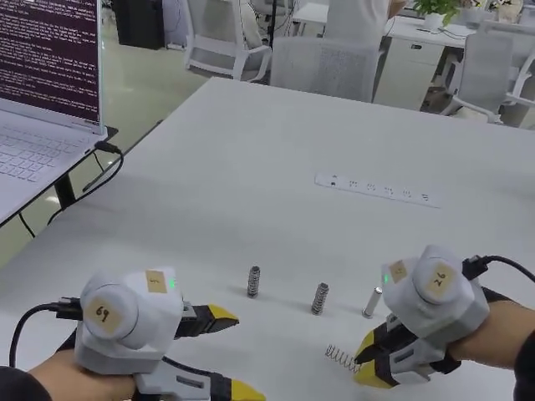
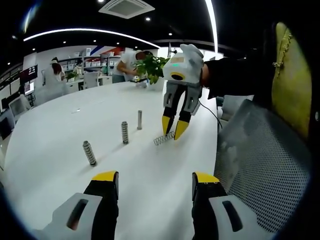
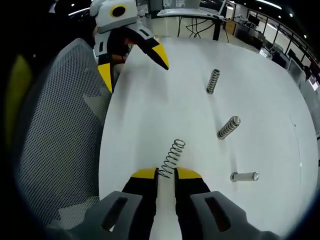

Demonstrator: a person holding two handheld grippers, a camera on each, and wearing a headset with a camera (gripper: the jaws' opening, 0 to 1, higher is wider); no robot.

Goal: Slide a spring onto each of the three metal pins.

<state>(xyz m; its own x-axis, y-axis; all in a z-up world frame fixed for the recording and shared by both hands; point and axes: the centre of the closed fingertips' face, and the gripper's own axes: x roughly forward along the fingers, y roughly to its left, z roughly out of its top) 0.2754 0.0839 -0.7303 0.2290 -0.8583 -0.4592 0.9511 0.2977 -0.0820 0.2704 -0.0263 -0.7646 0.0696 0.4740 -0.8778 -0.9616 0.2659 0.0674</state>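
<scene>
Head view: three pins stand in a row on the white table (image 1: 251, 167). The left pin (image 1: 254, 282) and the middle pin (image 1: 320, 298) each carry a spring. The bare pin (image 1: 372, 302) at the right end has none, so I judge two of three done. The right gripper (image 1: 366, 359) sits just near of the bare pin, jaws clamped on one end of the loose spring (image 1: 341, 357). The spring sticks out to the left, low over the table; I cannot tell whether it touches. Holding it by one end leaves the other end free to meet the pin tip, which is probably why it is held so. The left gripper (image 1: 234, 352) is at near left, jaws apart and holding nothing, well apart from the pins, apparently parked clear of the work. Left gripper view: its own jaws (image 2: 155, 177) are spread wide on nothing. Across the table, the right gripper (image 2: 175, 129) pinches the loose spring (image 2: 163, 139) near the bare pin (image 2: 139, 120). Right gripper view: its own jaws (image 3: 166, 174) are nearly together on the spring's near end, the coil (image 3: 172, 155) running forward along the jaw line. The bare pin (image 3: 244, 176) is close by to one side, so the spring would need turning upright over it.
</scene>
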